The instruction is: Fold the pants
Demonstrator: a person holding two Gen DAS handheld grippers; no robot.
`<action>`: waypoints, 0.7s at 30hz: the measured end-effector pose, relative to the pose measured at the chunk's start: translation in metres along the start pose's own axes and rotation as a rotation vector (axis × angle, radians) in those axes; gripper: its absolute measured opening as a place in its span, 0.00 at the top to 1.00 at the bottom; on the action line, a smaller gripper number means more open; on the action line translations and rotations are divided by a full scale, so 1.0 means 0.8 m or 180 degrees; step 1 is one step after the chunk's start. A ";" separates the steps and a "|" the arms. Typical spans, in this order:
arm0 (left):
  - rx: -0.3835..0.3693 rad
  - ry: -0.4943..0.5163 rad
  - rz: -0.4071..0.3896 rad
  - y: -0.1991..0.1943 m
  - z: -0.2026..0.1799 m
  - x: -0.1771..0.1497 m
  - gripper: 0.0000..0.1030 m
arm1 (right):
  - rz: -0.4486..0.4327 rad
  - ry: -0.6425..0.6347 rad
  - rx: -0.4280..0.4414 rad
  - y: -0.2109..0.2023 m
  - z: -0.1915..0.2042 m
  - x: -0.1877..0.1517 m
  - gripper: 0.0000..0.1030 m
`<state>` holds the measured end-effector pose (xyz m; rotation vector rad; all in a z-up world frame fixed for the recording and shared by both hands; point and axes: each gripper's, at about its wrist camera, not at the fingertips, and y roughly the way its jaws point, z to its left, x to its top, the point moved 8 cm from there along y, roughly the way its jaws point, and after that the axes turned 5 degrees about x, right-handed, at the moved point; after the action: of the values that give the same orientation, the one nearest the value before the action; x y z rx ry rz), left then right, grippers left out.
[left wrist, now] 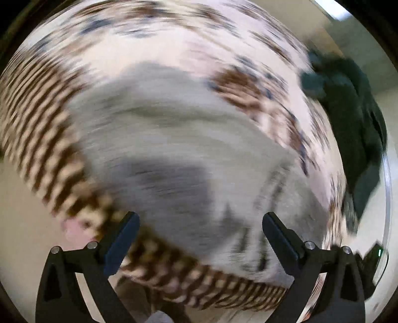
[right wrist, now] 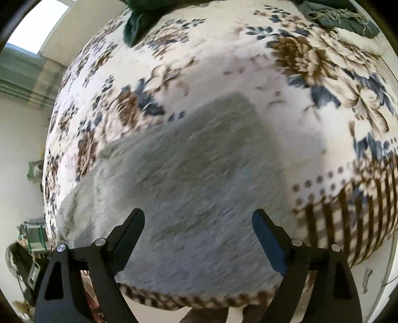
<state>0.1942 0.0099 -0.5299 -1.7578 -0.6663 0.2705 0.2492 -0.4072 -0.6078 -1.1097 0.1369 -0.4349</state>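
The grey pants lie flat on a floral blanket, blurred in the left wrist view. My left gripper hangs above them, open, with nothing between its black fingers. In the right wrist view the same grey pants spread as a folded slab across the blanket. My right gripper is open above their near part, its fingers apart and clear of the cloth.
The blanket's brown checked border runs along the bed's near edge. A dark green cloth lies at the bed's far side, seen also as dark green cloth. A fringed dark throw sits at the back right. Shelves and clutter stand at the left.
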 end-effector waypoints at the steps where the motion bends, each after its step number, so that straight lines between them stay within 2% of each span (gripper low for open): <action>1: 0.0029 -0.0170 -0.0009 0.002 0.022 0.001 0.02 | 0.0074 -0.0049 0.0000 0.005 0.014 -0.011 0.12; 3: 0.0041 -0.0533 -0.0005 0.013 0.062 0.005 0.02 | 0.0227 -0.0137 0.0061 0.015 0.032 -0.024 0.13; 6: -0.0040 -0.0906 -0.0166 0.028 0.098 0.031 0.02 | 0.0412 -0.0357 0.0057 0.039 0.067 -0.041 0.13; 9: -0.0123 -0.1176 -0.0358 0.041 0.122 0.064 0.03 | 0.0498 -0.0519 0.0022 0.057 0.091 -0.050 0.13; 12: -0.0169 -0.1504 -0.0410 0.061 0.145 0.093 0.05 | 0.0549 -0.0584 0.0015 0.074 0.110 -0.055 0.13; 13: -0.0251 -0.1575 -0.0436 0.067 0.149 0.104 0.05 | 0.0565 -0.0602 0.0012 0.080 0.114 -0.057 0.13; 15: -0.0237 -0.1586 -0.0439 0.077 0.152 0.117 0.06 | 0.0604 -0.0619 -0.0030 0.091 0.118 -0.058 0.13; 16: -0.0233 -0.1547 -0.0481 0.080 0.151 0.123 0.10 | 0.0623 -0.0591 -0.0027 0.096 0.121 -0.060 0.13; 18: -0.0138 -0.1445 -0.0547 0.081 0.142 0.123 0.25 | 0.0676 -0.0547 -0.0018 0.104 0.123 -0.062 0.13; 19: -0.0114 -0.1412 -0.0577 0.077 0.139 0.121 0.43 | 0.0685 -0.0532 -0.0013 0.106 0.124 -0.060 0.13; 20: -0.0075 -0.1378 -0.0590 0.073 0.139 0.119 0.49 | 0.0696 -0.0525 -0.0014 0.108 0.126 -0.061 0.13; 21: -0.0060 -0.1331 -0.0627 0.065 0.139 0.115 0.49 | 0.0704 -0.0530 -0.0016 0.109 0.127 -0.061 0.13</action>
<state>0.2279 0.1439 -0.5969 -1.6511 -1.1379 0.5035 0.2611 -0.2703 -0.6452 -1.1170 0.1128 -0.1439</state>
